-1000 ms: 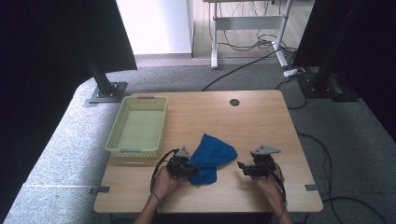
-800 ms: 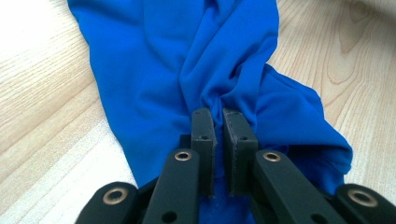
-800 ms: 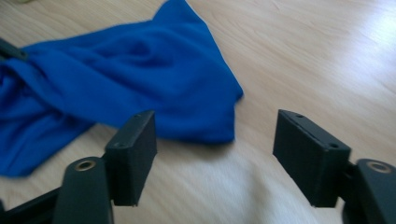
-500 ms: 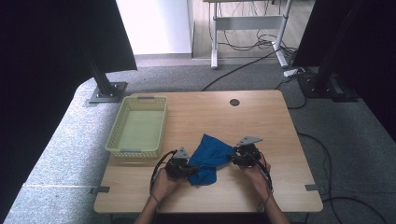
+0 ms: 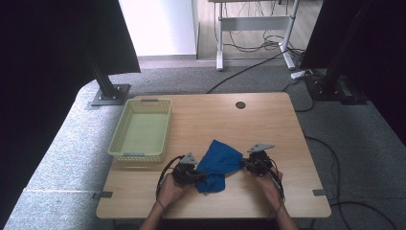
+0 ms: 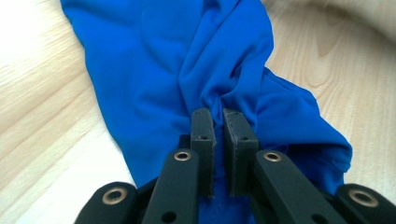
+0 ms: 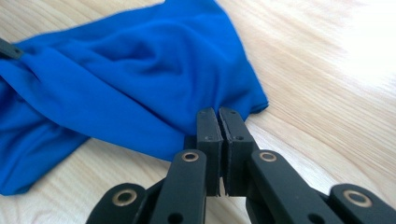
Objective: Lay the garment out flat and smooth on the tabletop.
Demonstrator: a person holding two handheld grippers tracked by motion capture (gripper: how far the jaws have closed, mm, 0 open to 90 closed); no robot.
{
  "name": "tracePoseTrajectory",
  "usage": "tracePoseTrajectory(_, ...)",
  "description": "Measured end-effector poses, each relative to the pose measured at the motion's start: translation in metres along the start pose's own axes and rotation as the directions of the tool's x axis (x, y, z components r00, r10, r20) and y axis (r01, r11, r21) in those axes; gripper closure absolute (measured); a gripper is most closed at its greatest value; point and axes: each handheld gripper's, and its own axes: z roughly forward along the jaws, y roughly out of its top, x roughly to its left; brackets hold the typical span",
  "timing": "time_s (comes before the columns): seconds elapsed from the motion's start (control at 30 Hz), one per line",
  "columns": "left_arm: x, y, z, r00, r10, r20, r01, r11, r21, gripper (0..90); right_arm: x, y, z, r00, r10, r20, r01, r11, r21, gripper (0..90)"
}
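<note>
A crumpled blue cloth (image 5: 218, 162) lies on the wooden table (image 5: 249, 124) near its front edge. My left gripper (image 5: 195, 175) is at the cloth's left side, shut on a bunched fold of it; in the left gripper view the blue cloth (image 6: 159, 70) wrinkles in toward the left gripper (image 6: 218, 114). My right gripper (image 5: 248, 165) is at the cloth's right edge. In the right gripper view the right gripper (image 7: 218, 113) is shut on the hem of the blue cloth (image 7: 121, 79), near its corner.
A pale green basket (image 5: 118, 138) stands on the table's left side, just behind my left hand. A dark round cable hole (image 5: 240, 105) sits near the far edge. Black stands and cables are on the grey floor beyond the table.
My right gripper has moved left from the bare table to the cloth's right edge and now pinches it. The left gripper has kept its hold in place.
</note>
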Motion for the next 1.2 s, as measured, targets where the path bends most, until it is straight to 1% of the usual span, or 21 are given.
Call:
tracePoseTrajectory(0.07, -0.004, 0.003, 0.002, 0.9999, 0.014, 0.0, -0.014, 0.9998, 0.015, 83.0, -0.001, -0.002, -0.008, 1.0, 0.002, 0.007, -0.002, 1.0, -0.019, 87.3)
tracePoseTrajectory(0.13, -0.008, 0.008, 0.003, 0.9993, 0.032, -0.02, -0.031, 0.9989, 0.034, 83.0, -0.002, -0.002, -0.017, 0.9999, 0.007, 0.011, -0.006, 0.999, -0.036, 87.4)
tracePoseTrajectory(0.2, -0.012, 0.013, 0.002, 0.9982, 0.044, -0.04, -0.042, 0.9984, 0.037, 83.0, -0.001, -0.001, -0.026, 0.9999, 0.004, 0.015, -0.004, 0.998, -0.057, 87.4)
tracePoseTrajectory(0.27, -0.015, 0.018, -0.002, 0.9983, 0.045, -0.038, -0.045, 0.9989, 0.01, 83.2, 0.0, 0.002, -0.035, 0.9997, -0.003, 0.024, 0.005, 0.997, -0.081, 87.4)
tracePoseTrajectory(0.37, -0.017, 0.026, -0.016, 0.9985, 0.041, -0.037, -0.043, 0.9976, -0.054, 83.2, 0.003, 0.01, -0.047, 0.9993, -0.022, 0.03, 0.025, 0.993, -0.116, 87.4)
tracePoseTrajectory(0.47, -0.014, 0.031, -0.032, 0.9977, 0.027, -0.063, -0.035, 0.9918, -0.123, 83.5, 0.006, 0.022, -0.054, 0.9987, -0.04, 0.031, 0.045, 0.987, -0.152, 87.4)
tracePoseTrajectory(0.53, -0.01, 0.031, -0.042, 0.9958, 0.011, -0.091, -0.025, 0.9871, -0.158, 83.7, 0.009, 0.03, -0.056, 0.9982, -0.055, 0.025, 0.058, 0.984, -0.171, 87.4)
tracePoseTrajectory(0.6, -0.004, 0.029, -0.048, 0.9927, -0.009, -0.12, -0.013, 0.9841, -0.177, 83.8, 0.011, 0.038, -0.053, 0.9973, -0.07, 0.019, 0.073, 0.98, -0.184, 87.4)
tracePoseTrajectory(0.63, -0.001, 0.027, -0.049, 0.9907, -0.018, -0.135, -0.006, 0.9846, -0.175, 83.8, 0.012, 0.041, -0.05, 0.9967, -0.08, 0.017, 0.082, 0.979, -0.184, 87.4)
tracePoseTrajectory(0.7, 0.005, 0.022, -0.048, 0.9848, -0.033, -0.17, 0.005, 0.9873, -0.159, 83.8, 0.013, 0.046, -0.042, 0.9957, -0.092, 0.012, 0.093, 0.98, -0.176, 87.4)
tracePoseTrajectory(0.83, 0.019, 0.008, -0.034, 0.9784, -0.063, -0.197, 0.043, 0.9936, -0.105, 83.7, 0.011, 0.047, -0.019, 0.9954, -0.096, -0.003, 0.095, 0.986, -0.136, 87.4)
tracePoseTrajectory(0.93, 0.026, -0.001, -0.021, 0.9775, -0.078, -0.196, 0.067, 0.9957, -0.063, 83.8, 0.01, 0.04, -0.002, 0.9957, -0.091, -0.016, 0.089, 0.991, -0.1, 87.3)
tracePoseTrajectory(1.0, 0.027, -0.004, -0.015, 0.9784, -0.078, -0.192, 0.071, 0.9965, -0.044, 83.7, 0.009, 0.035, 0.007, 0.996, -0.085, -0.028, 0.082, 0.993, -0.08, 87.3)
tracePoseTrajectory(1.07, 0.025, -0.004, -0.01, 0.9794, -0.072, -0.188, 0.067, 0.9972, -0.035, 83.6, 0.008, 0.029, 0.014, 0.9968, -0.072, -0.035, 0.07, 0.996, -0.063, 87.3)
tracePoseTrajectory(1.13, 0.022, -0.003, -0.007, 0.9814, -0.064, -0.181, 0.059, 0.9977, -0.034, 83.6, 0.006, 0.023, 0.02, 0.9976, -0.06, -0.034, 0.058, 0.997, -0.043, 87.2)
tracePoseTrajectory(1.17, 0.022, -0.003, -0.007, 0.9814, -0.064, -0.181, 0.059, 0.9977, -0.034, 83.5, 0.005, 0.021, 0.022, 0.9979, -0.053, -0.036, 0.052, 0.998, -0.036, 87.3)
tracePoseTrajectory(1.2, 0.019, -0.001, -0.004, 0.9827, -0.054, -0.177, 0.049, 0.9983, -0.031, 83.5, 0.004, 0.018, 0.023, 0.9982, -0.047, -0.038, 0.045, 0.998, -0.035, 87.2)
